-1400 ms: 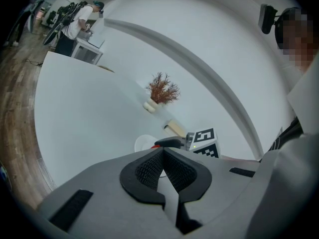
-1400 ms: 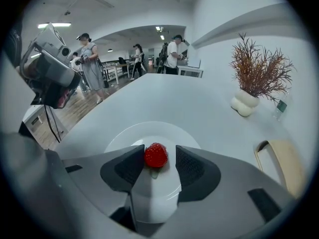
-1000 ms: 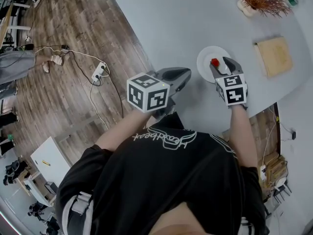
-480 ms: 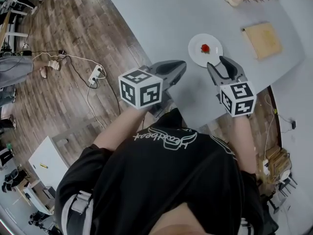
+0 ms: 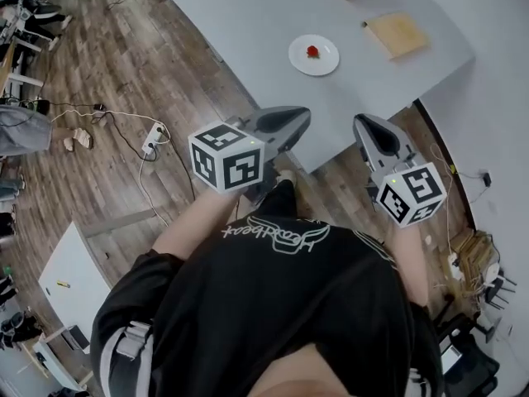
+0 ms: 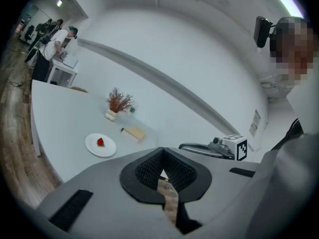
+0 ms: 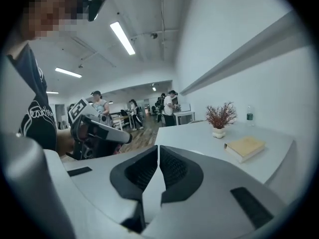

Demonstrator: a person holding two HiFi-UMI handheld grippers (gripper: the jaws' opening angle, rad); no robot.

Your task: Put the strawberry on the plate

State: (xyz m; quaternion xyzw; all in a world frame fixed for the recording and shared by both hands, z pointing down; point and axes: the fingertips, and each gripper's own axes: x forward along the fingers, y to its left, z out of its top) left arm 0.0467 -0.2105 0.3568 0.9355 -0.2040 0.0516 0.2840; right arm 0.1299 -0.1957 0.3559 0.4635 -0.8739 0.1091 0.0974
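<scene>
The strawberry (image 5: 312,51) sat on the plate (image 5: 327,61); your left tool (image 5: 302,118) was closed, empty, your right tool (image 5: 362,123) closing on nothing.

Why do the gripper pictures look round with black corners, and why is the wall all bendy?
Left gripper view: the wide lens bows the straight wall ledge and darkens the corners; the strawberry on the plate is tiny but sharp. Right gripper view: same round rim, and the ceiling light glares white. Head view: gentler bending, with the wooden floor curving toward the edges.
</scene>
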